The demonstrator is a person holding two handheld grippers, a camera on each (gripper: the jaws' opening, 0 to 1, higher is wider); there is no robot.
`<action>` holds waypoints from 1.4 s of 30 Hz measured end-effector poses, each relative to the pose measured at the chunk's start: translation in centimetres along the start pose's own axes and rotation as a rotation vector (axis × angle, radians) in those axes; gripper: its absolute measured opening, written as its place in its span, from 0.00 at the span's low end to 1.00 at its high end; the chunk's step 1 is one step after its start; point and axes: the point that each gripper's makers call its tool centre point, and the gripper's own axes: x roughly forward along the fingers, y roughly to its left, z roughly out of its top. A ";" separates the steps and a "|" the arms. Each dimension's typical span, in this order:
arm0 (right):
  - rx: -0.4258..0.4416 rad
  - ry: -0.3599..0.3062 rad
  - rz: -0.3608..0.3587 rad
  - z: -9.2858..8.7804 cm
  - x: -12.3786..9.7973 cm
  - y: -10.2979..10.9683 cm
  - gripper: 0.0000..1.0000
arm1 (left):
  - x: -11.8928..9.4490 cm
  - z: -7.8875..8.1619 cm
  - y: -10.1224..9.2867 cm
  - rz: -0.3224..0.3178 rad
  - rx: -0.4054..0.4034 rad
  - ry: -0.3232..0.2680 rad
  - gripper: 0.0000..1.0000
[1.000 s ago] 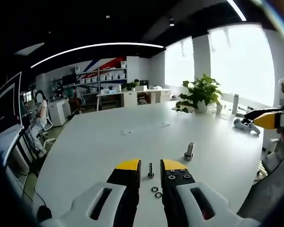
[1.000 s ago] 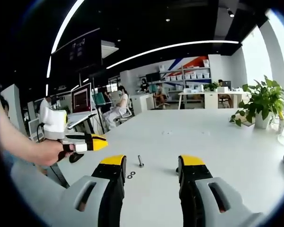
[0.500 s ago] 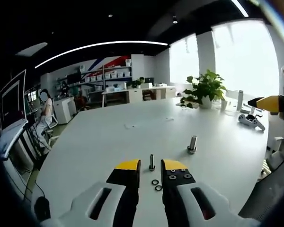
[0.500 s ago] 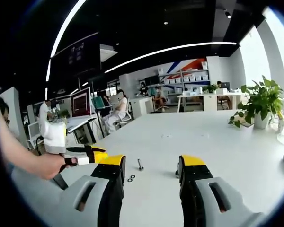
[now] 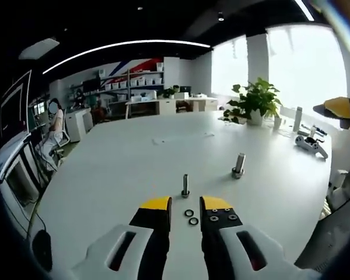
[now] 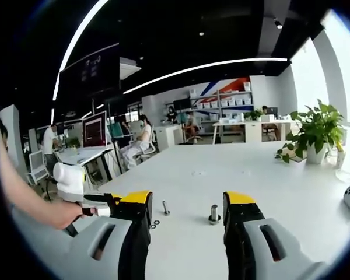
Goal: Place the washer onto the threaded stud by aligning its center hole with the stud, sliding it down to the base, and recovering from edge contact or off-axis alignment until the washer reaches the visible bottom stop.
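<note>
I have the left tongs (image 5: 185, 205) low over the near part of the white tabletop (image 5: 122, 175), jaws a narrow gap apart and holding nothing. Straight ahead of their tips, almost between them, lie two dark washers (image 5: 191, 217) flat on the tabletop, side by side and close enough that I cannot tell whether they touch. Just past them, on nearly the same line, a slim threaded stud (image 5: 185, 185) stands upright, its long axis vertical. So I judge the pick to be a short reach forward and down, then a lift over the stud's top; the stud is so near the washers that my tips could knock it on the way in.

The right tongs (image 6: 188, 211) are spread wide and empty. In the right gripper view the washers (image 6: 154, 224) sit beside the left jaw's tip, the stud (image 6: 165, 207) a little beyond, and a thicker stud on a base (image 6: 213, 213) stands between the jaws. The left tongs (image 6: 114, 199) and the hand gripping them come in from that side.

The left tongs are clearly nearer the washers. Further off, toward the tabletop's far right edge, I see a game controller (image 5: 311, 144), a bottle (image 5: 296, 119) and a potted plant (image 5: 254, 100), all well apart from the work.
</note>
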 end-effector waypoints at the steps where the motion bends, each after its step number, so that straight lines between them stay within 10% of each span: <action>1: 0.002 -0.002 0.001 0.0 0.0 0.0 0.51 | 0.2 -0.3 0.0 -0.002 -0.006 0.004 0.17; 17: 0.006 0.015 -0.006 -0.4 0.1 -0.3 0.52 | 3.3 -5.9 -0.8 -0.041 0.003 0.201 0.18; 42: 0.017 0.025 -0.007 -0.7 0.3 -0.6 0.52 | 6.2 -8.7 -1.5 -0.071 0.071 0.321 0.16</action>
